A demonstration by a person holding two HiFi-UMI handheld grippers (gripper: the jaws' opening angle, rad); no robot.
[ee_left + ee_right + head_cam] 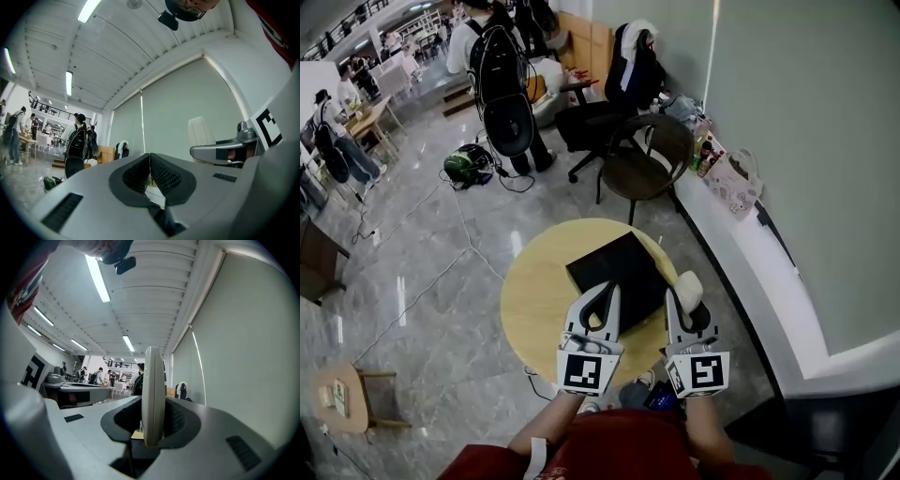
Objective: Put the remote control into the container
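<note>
A white remote control [688, 286] stands upright between the jaws of my right gripper [687, 302], which is shut on it. In the right gripper view the remote [153, 394] is seen edge-on, rising out of the gripper [153, 420] towards the ceiling. The container, a flat black box [619, 272], lies on the round wooden table [534, 300], just ahead of both grippers. My left gripper [602, 298] hovers over the box's near edge, shut and empty. In the left gripper view its pads [150, 164] meet at the tip, and the remote [201, 133] shows to the right.
Beyond the table stand a round-seat chair [642, 169] and a black office chair [600, 122]. A white ledge [750, 253] runs along the wall at right. A person with a backpack [502, 75] stands at the back. A small wooden side table [342, 398] sits at the lower left.
</note>
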